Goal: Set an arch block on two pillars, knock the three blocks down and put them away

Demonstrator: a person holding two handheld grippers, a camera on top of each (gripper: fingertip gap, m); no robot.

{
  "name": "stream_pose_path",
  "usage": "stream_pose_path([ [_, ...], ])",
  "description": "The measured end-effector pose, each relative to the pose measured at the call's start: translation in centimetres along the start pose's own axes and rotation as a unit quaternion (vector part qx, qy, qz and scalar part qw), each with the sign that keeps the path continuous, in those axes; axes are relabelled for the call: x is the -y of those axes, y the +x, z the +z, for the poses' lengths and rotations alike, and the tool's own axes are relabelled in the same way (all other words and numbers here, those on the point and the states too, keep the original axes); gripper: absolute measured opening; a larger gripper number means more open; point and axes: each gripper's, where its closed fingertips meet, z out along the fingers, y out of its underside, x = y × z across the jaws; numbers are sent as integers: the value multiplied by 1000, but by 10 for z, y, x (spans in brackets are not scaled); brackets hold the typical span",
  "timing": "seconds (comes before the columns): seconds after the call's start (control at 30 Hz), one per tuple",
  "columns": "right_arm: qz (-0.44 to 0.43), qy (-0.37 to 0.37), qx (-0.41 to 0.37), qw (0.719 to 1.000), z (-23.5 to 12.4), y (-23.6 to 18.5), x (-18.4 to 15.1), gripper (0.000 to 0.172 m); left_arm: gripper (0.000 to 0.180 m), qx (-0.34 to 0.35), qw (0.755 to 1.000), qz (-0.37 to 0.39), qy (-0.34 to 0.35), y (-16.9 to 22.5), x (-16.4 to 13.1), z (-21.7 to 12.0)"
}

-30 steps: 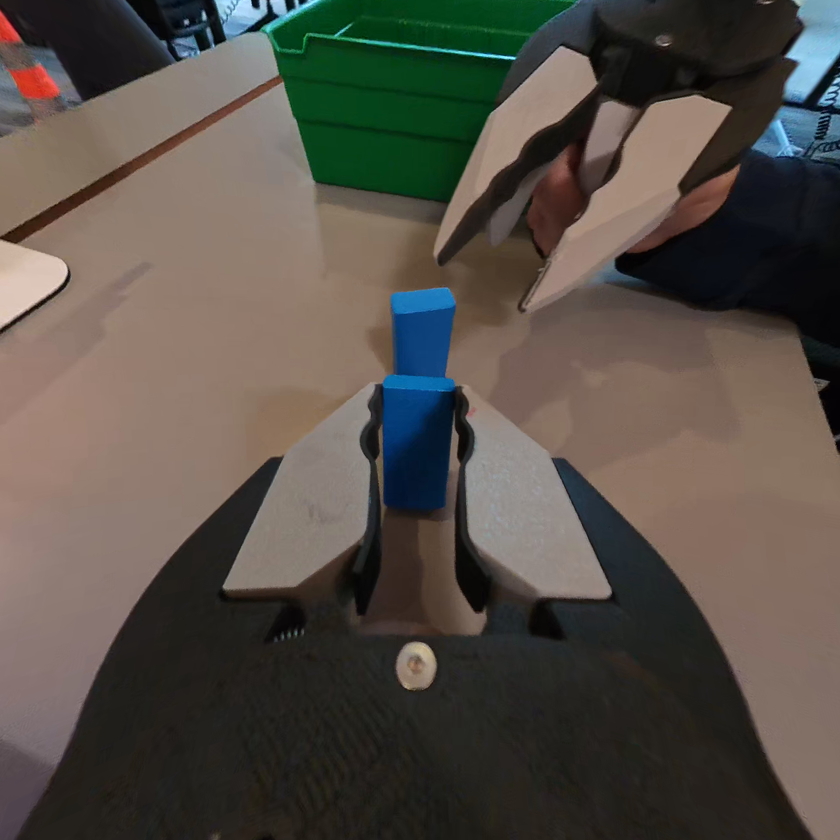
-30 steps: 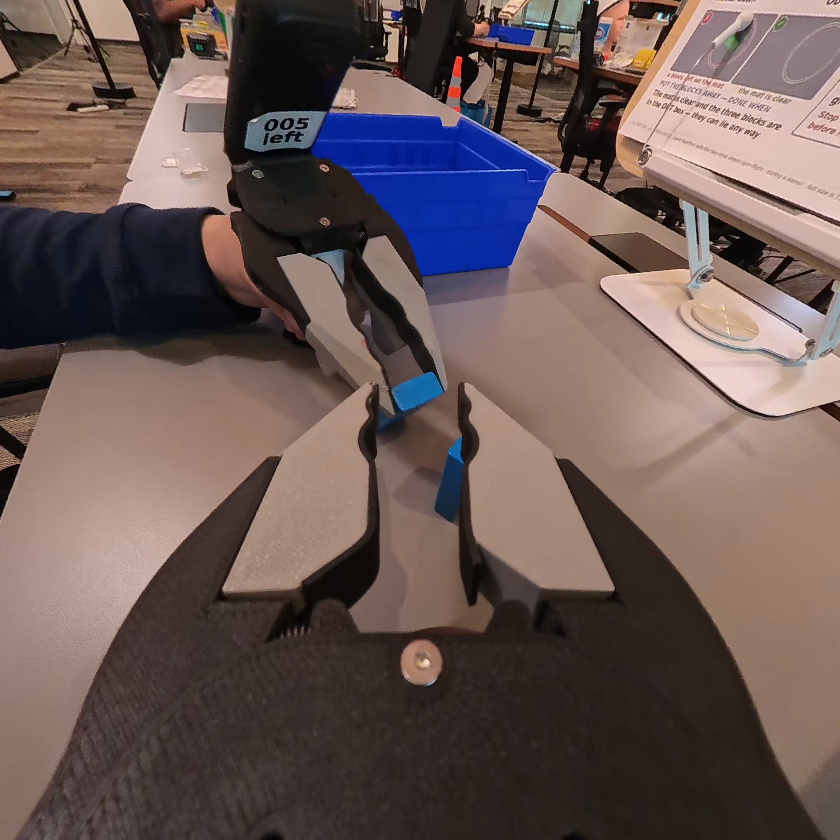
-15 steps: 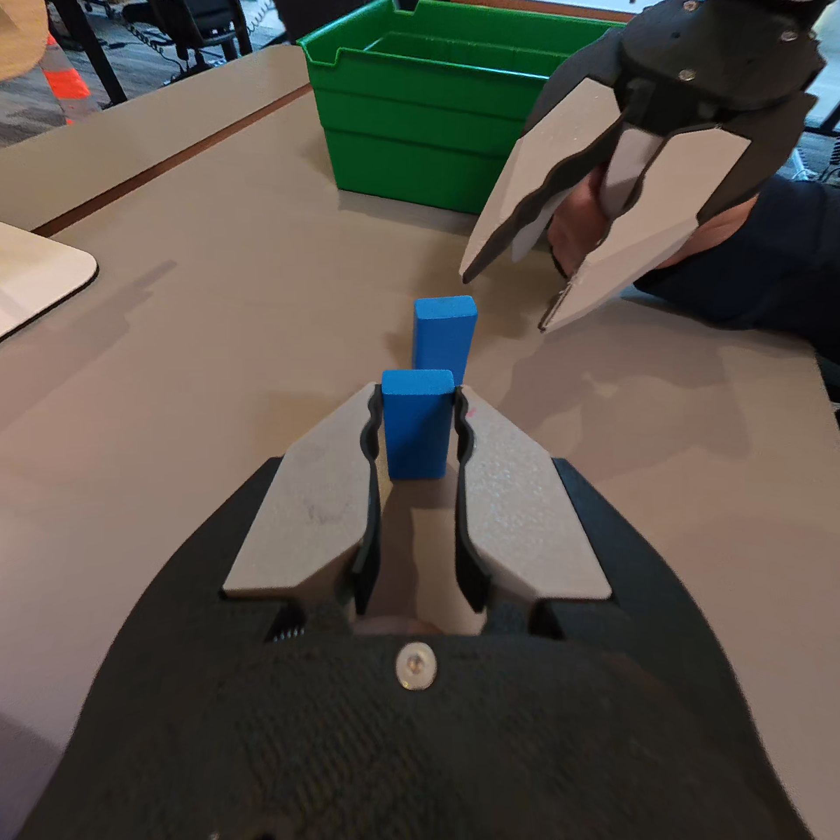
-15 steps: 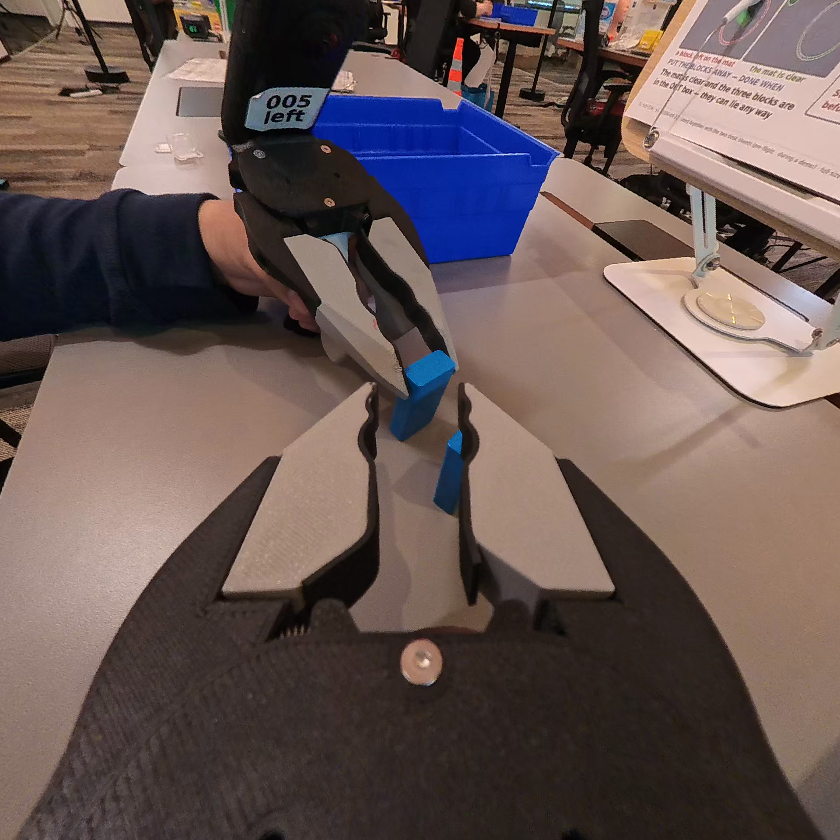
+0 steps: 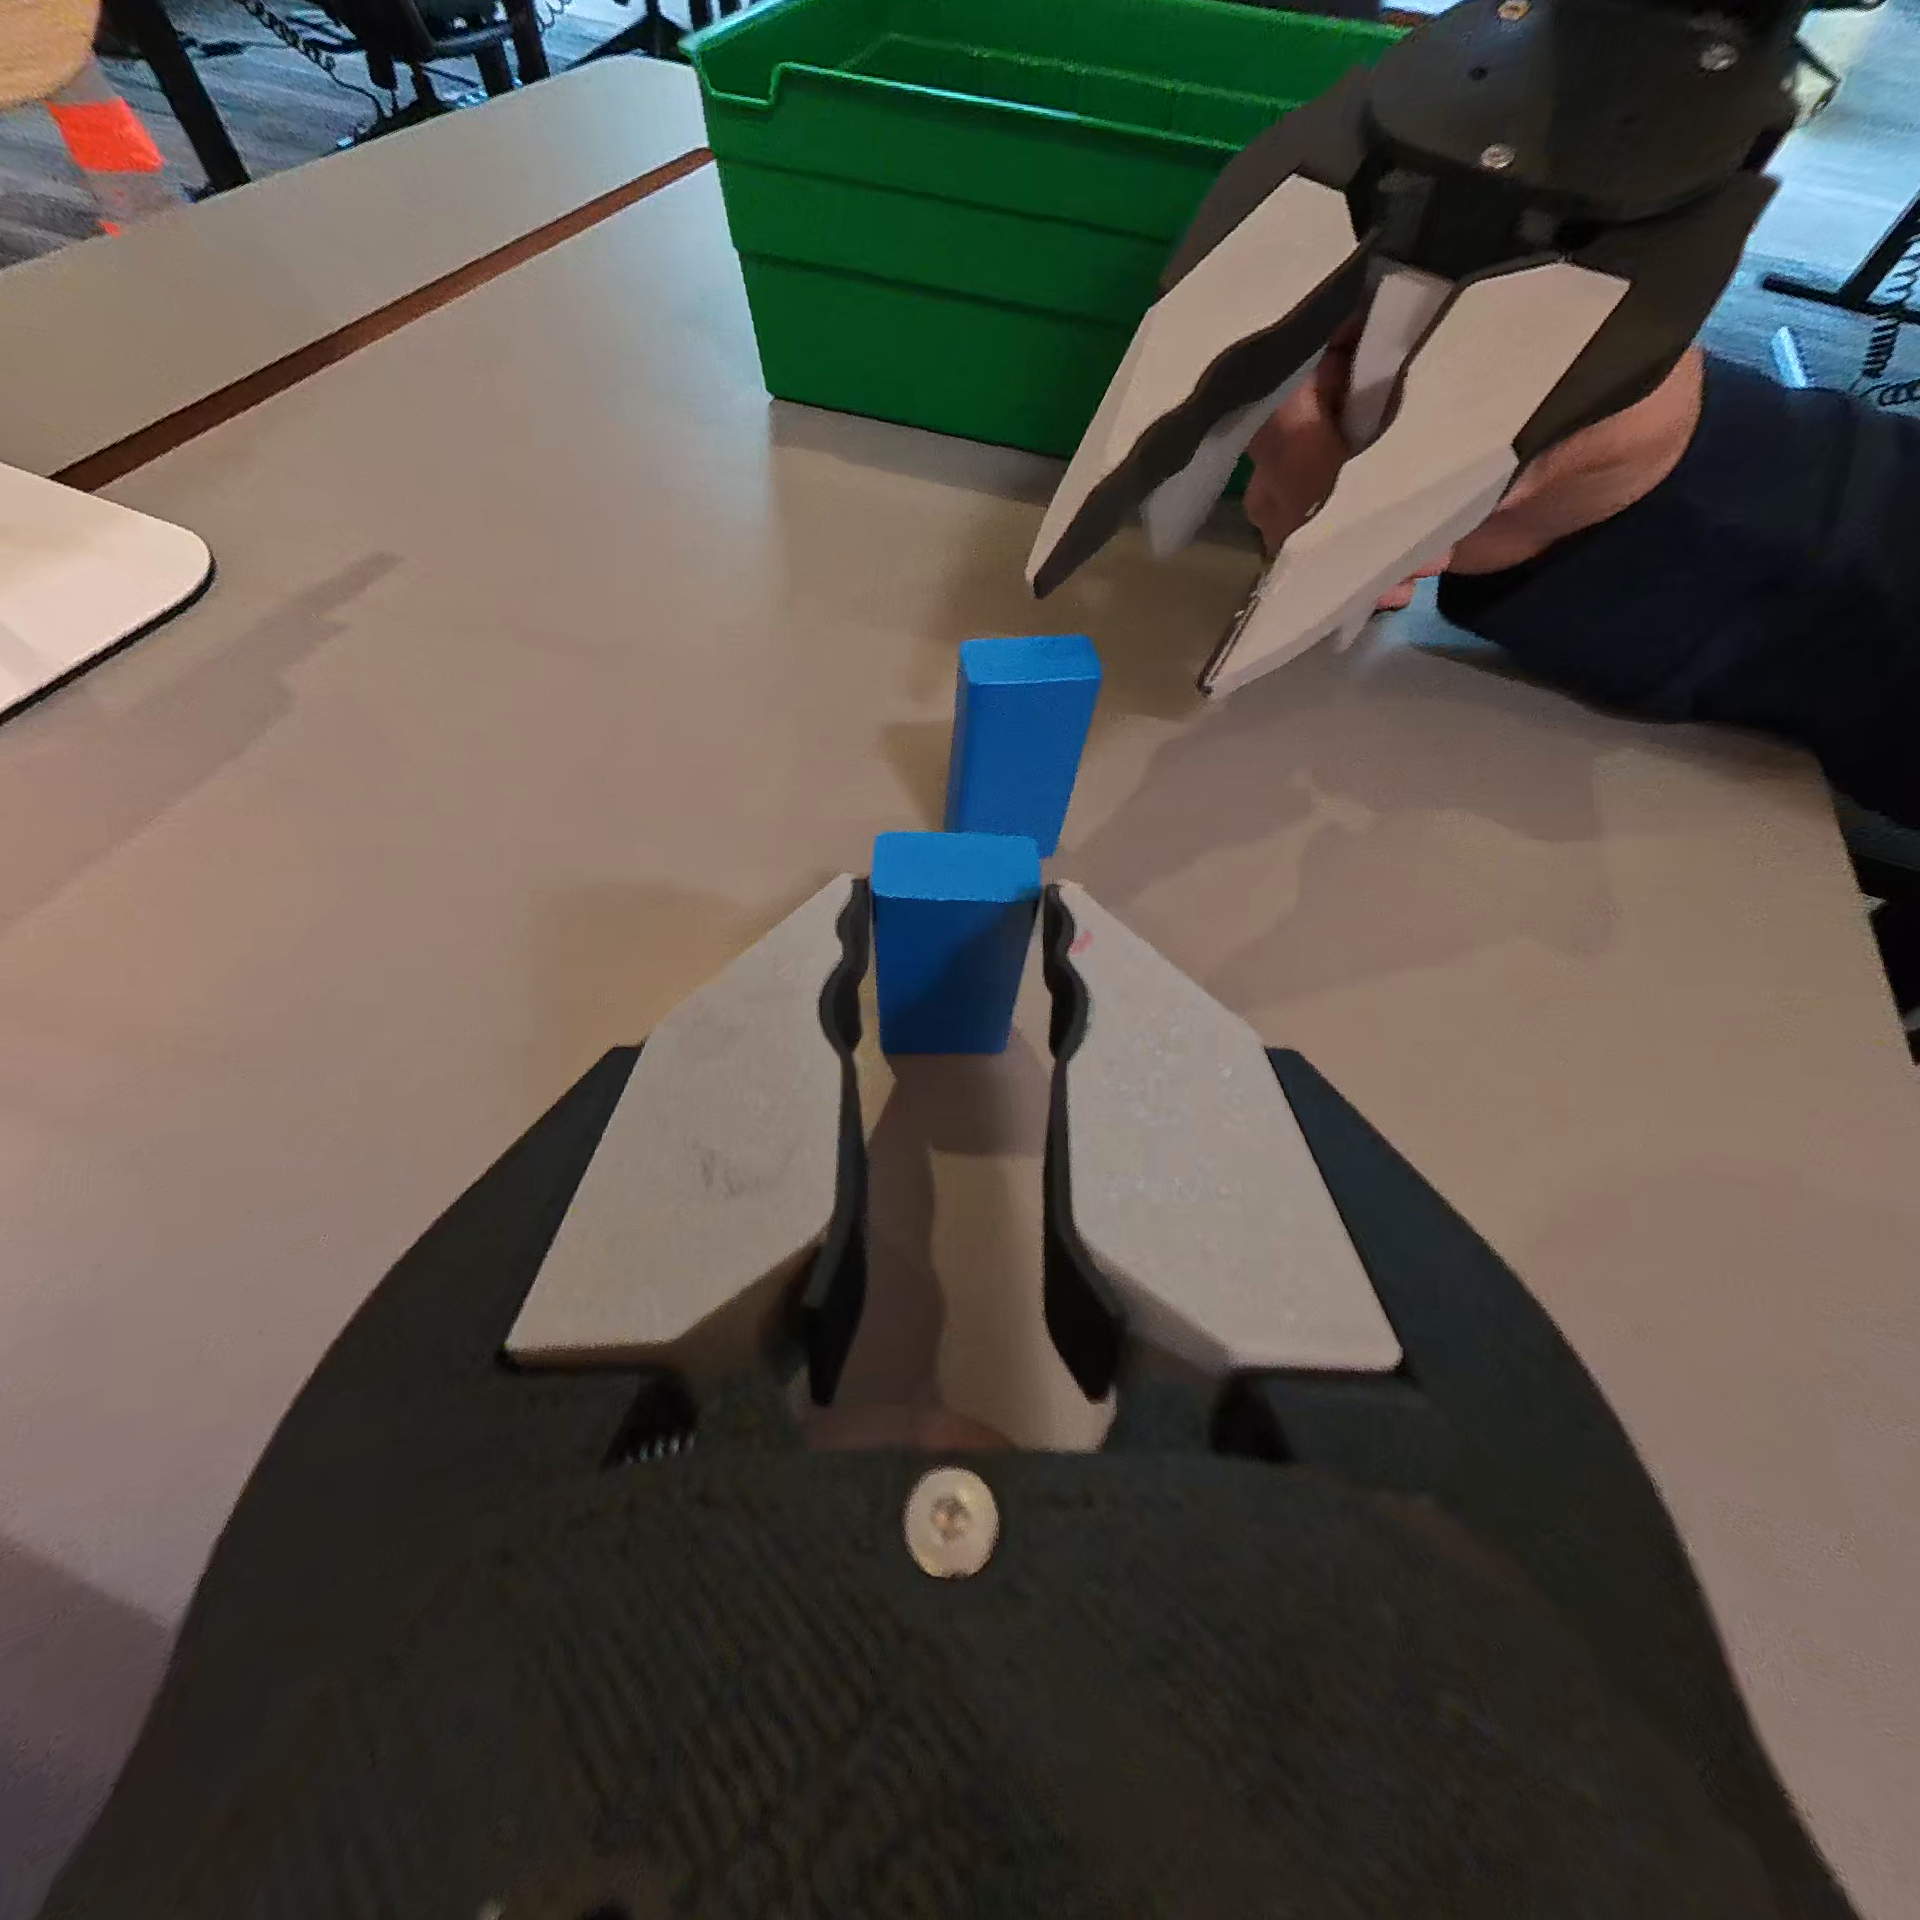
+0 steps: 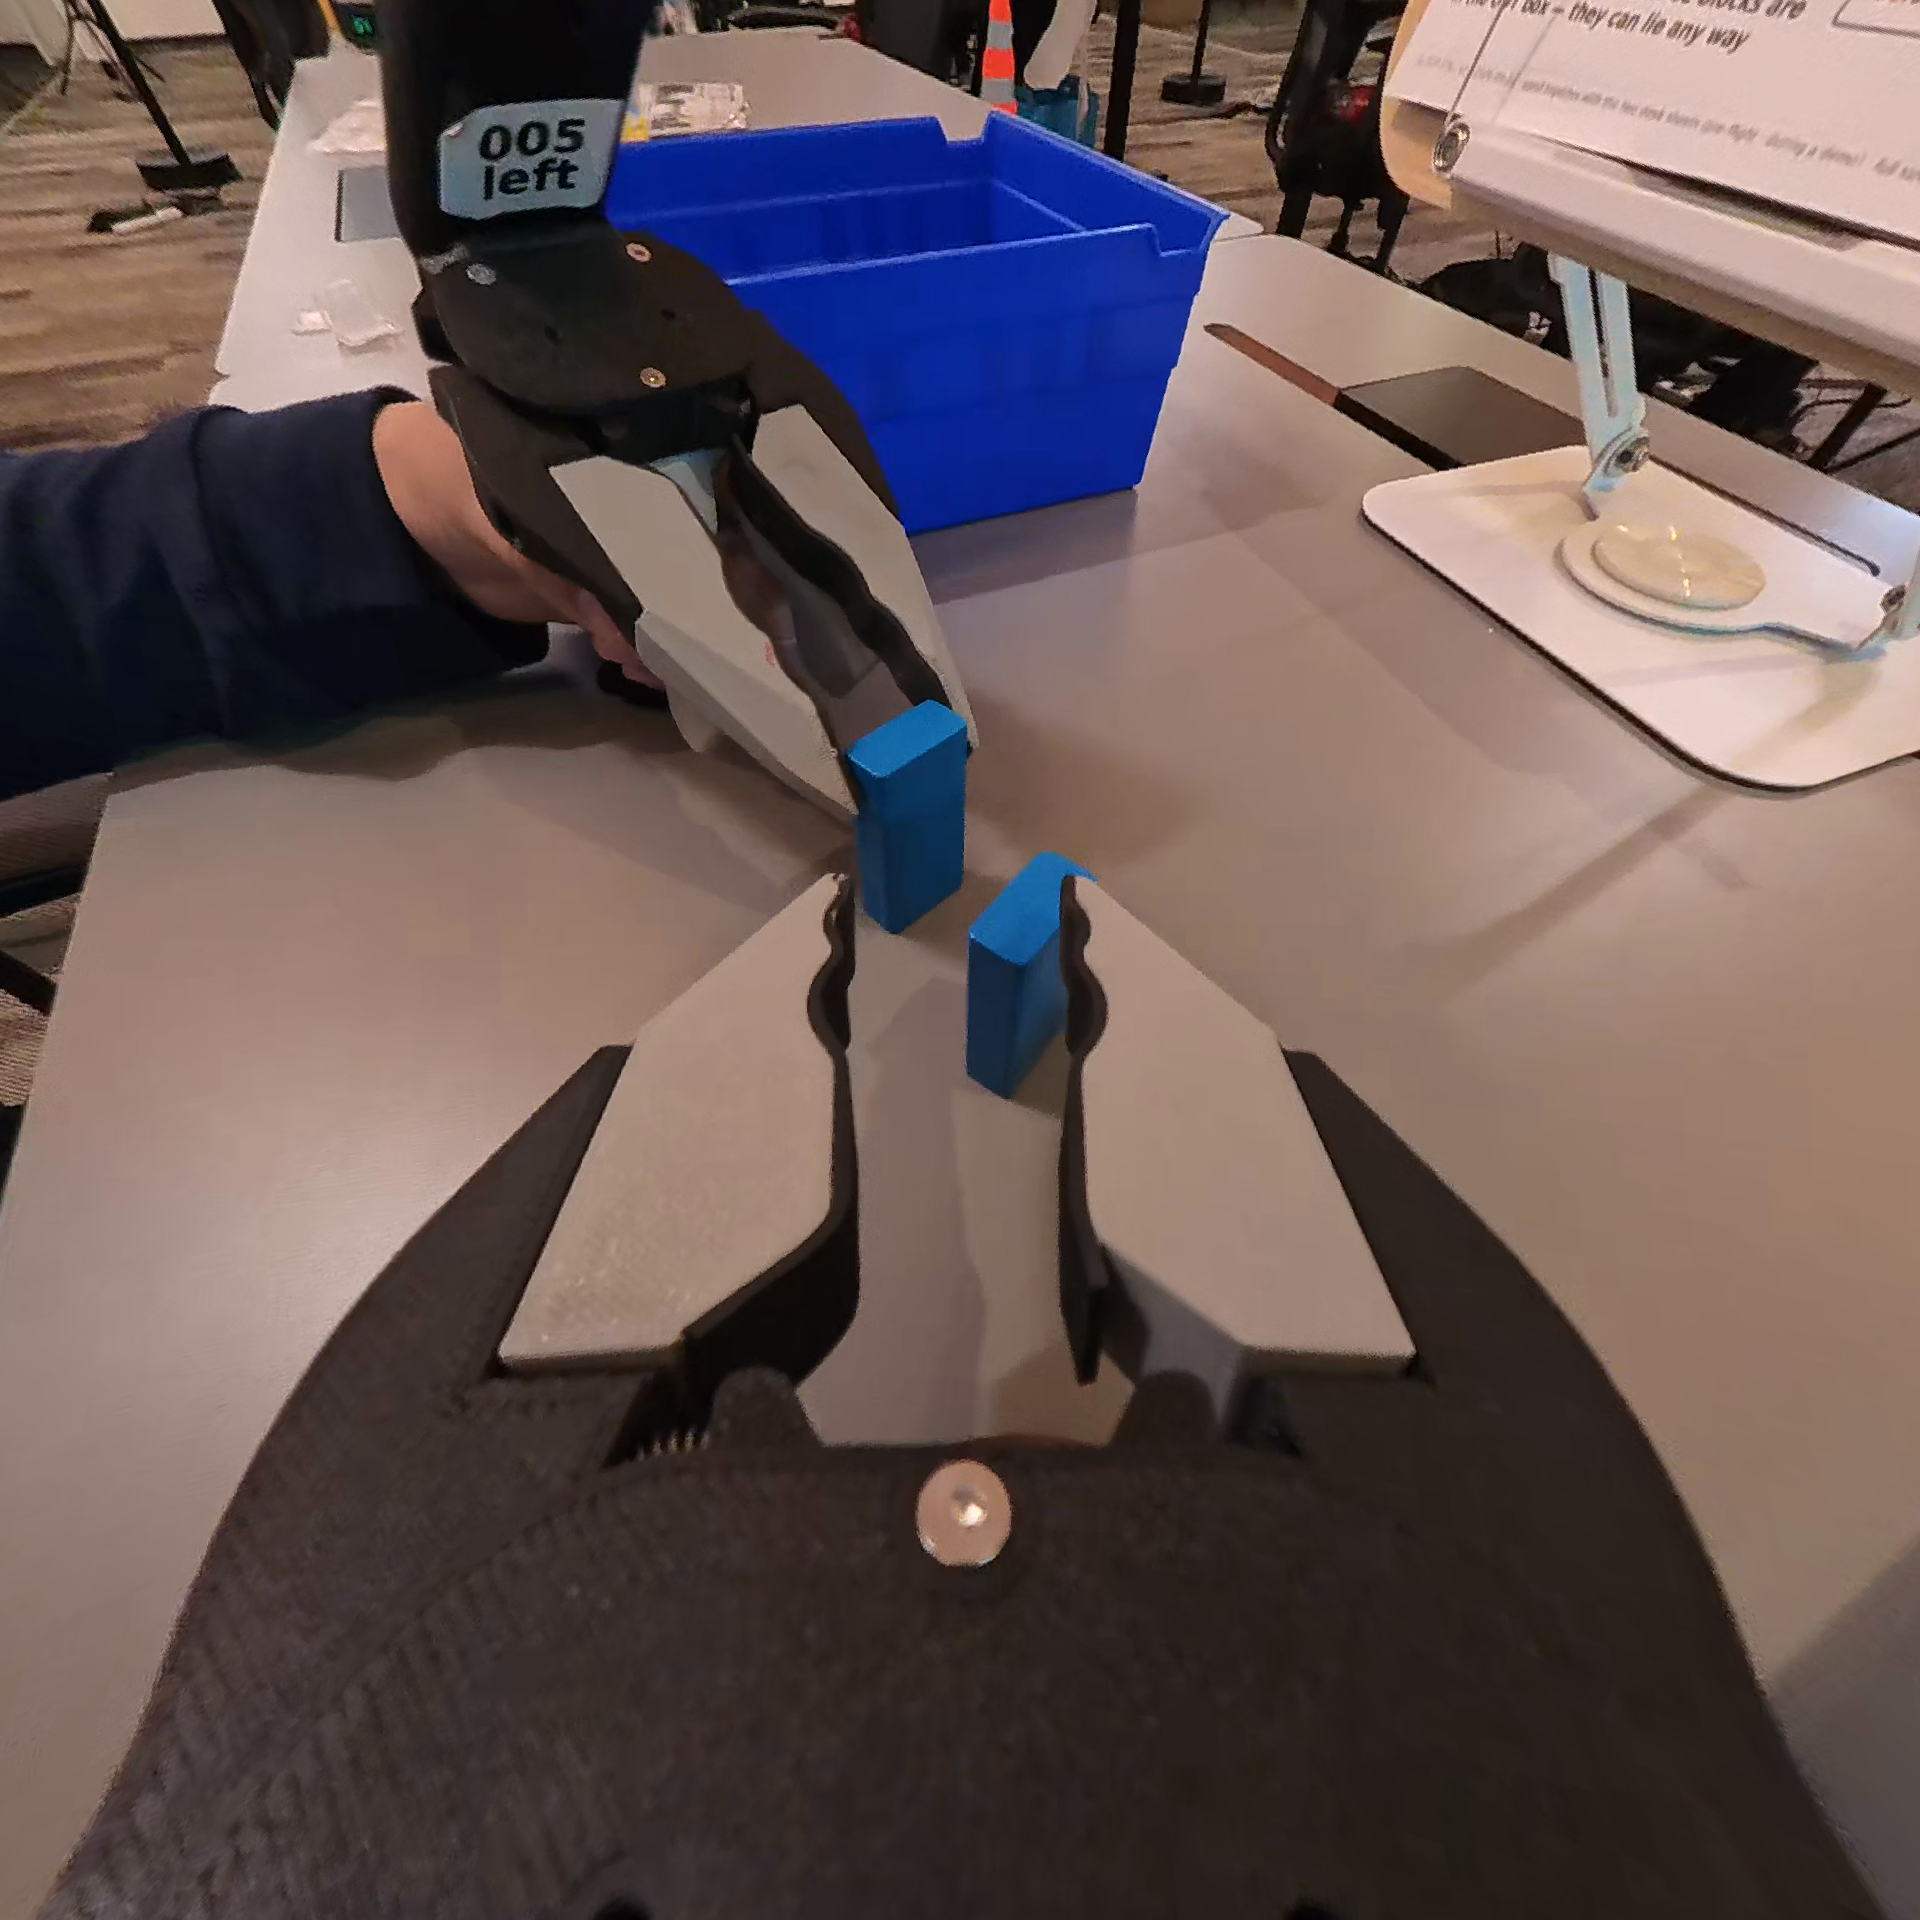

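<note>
— Left tool (image 5: 951,904), left wrist view: set narrow about the top of the first pillar (image 5: 951,966), a blue block upright on the worktop (image 5: 520,727). Left pad is against it; a sliver seems to show at the right pad, so I judge it not clamped.

— And the second pillar (image 5: 1018,748)?

— Upright too, just beyond the first and a shade to the right, apart from it. Both long axes vertical. Right tool (image 5: 1124,636) hangs above and right of it, fingers spread, nothing between them. Green bin (image 5: 935,260) at the far edge.

— Right wrist view?

— Right tool (image 6: 956,888): moderately open. Second pillar (image 6: 1013,997) stands against the inner face of the right finger, with clear worktop between it and the left finger (so not gripped). First pillar (image 6: 909,821) lies ahead and left, at the tips of the left tool (image 6: 909,764). Blue bin (image 6: 987,343) behind.

— The relation that counts?

— The span between the two pillar tops: the arch must bridge it, its long axis along the line from one pillar to the other. No arch block shows in either view, so which hand is nearer to it cannot be told.

— Writing?

— A pale printed tag (image 6: 520,156) on the left tool's body; a printed instruction sheet (image 6: 1662,62) on a white stand (image 6: 1662,623). No brand marks seen.
</note>
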Motion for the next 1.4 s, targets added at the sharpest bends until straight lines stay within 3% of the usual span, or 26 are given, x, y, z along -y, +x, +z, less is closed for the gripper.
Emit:
stream_pose_path([
  [0.33,3,-72,-25,997,-2,7,-39,36,37,22,999,8,-41,-2,-14,-2],
  [0.7,7,-147,2,989,12,0,-61,31,37,23,985,-117,-123,-13,-46,-2],
  [0.87,-11,-157,16,987,15,-9,-63,33,37,16,981,-159,-111,-17,-44,-4],
  [1.23,-3,-144,24,989,14,-13,-58,34,39,-4,983,-140,-118,-3,-45,-5],
  [1.4,1,-142,23,990,14,-12,-58,34,47,24,987,-117,-107,0,-40,-1],
])
